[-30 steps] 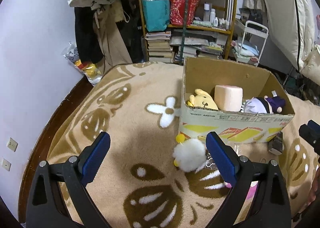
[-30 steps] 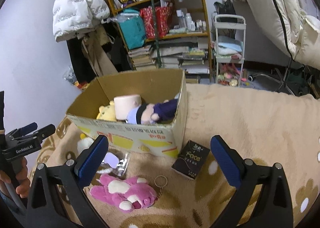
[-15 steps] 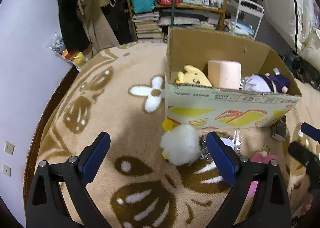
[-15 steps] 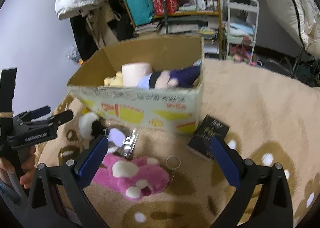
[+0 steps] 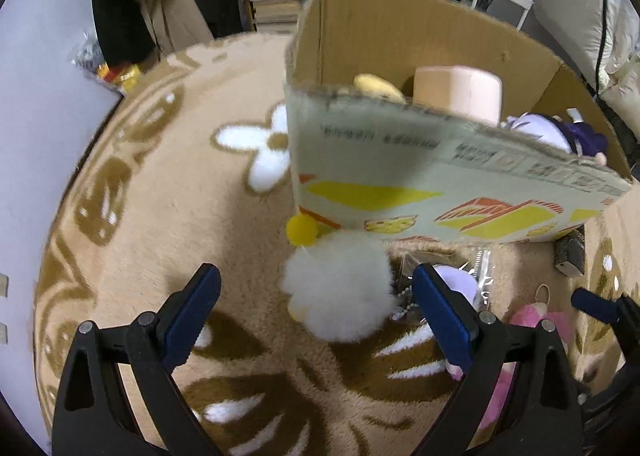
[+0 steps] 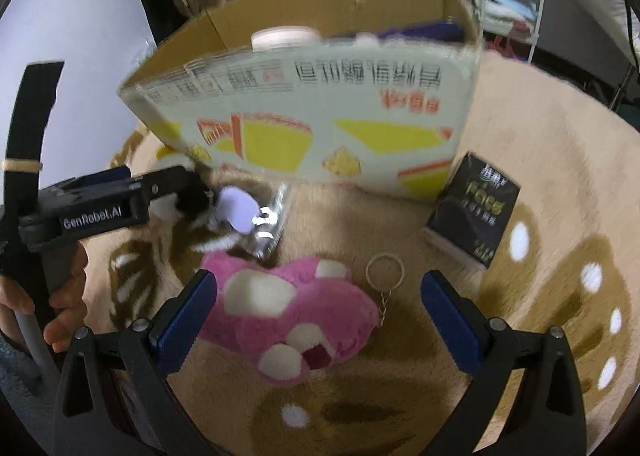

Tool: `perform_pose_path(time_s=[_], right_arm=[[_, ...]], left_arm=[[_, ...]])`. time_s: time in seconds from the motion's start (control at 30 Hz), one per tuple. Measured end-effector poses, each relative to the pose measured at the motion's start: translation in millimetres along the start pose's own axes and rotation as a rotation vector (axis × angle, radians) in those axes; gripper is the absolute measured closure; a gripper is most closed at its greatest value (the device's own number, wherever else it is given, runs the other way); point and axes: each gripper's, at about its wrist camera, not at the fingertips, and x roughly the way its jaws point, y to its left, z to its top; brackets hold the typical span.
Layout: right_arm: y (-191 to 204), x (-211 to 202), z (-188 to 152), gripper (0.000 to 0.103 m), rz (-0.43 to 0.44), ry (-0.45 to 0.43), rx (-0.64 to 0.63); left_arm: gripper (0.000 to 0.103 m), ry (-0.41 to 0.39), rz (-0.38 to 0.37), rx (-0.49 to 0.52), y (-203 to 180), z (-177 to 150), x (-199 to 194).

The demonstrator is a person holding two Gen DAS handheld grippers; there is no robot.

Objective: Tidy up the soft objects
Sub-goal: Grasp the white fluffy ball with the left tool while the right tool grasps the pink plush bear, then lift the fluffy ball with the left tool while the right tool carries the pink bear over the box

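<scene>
Two claws, each held by a person, have dropped low and moved in close over a tan patterned rug (image 5: 168, 192) since a second ago; the cardboard box (image 5: 400, 192) now fills much more of both views. That suggests both are lining up to pick up soft toys that lie outside the box.

The left claw (image 5: 316, 312) has its blue pads spread wide apart, empty. A fluffy white pompom toy (image 5: 340, 288) with a small yellow ball (image 5: 302, 230) at its top edge sits between them, just in front of the box's printed wall. It looks light, round and very squashy.

The right claw (image 6: 320, 320) is also spread wide and empty. A flat pink plush (image 6: 296, 316) with cream patches lies on the rug between its pads, with a metal key ring (image 6: 386, 266) and chain at its right side. A clear packet (image 6: 268, 224) lies just beyond it, and a black carton (image 6: 474, 212) rests near the box corner.

Inside the box are a yellow plush (image 5: 378, 88), a pale pink cylinder (image 5: 458, 94) and a purple-haired doll (image 5: 560, 132).
</scene>
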Motion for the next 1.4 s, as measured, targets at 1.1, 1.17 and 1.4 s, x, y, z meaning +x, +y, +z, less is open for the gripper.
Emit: perform_pose_path(time_s=[1.1, 1.17, 1.4], right_arm=[[33, 4, -17, 0.036, 0.031, -0.017, -0.054], [34, 1, -17, 0.039, 0.024, -0.026, -0.062], [31, -6, -14, 0.047, 0.006, -0.033, -0.079]], left_arm=[[0.069, -0.092, -0.005, -0.05, -7, -39, -47], [0.069, -0.099, 0.002, -0.053, -7, -40, -49], [0.069, -0.125, 0.009, -0.08, -5, -44, -59]])
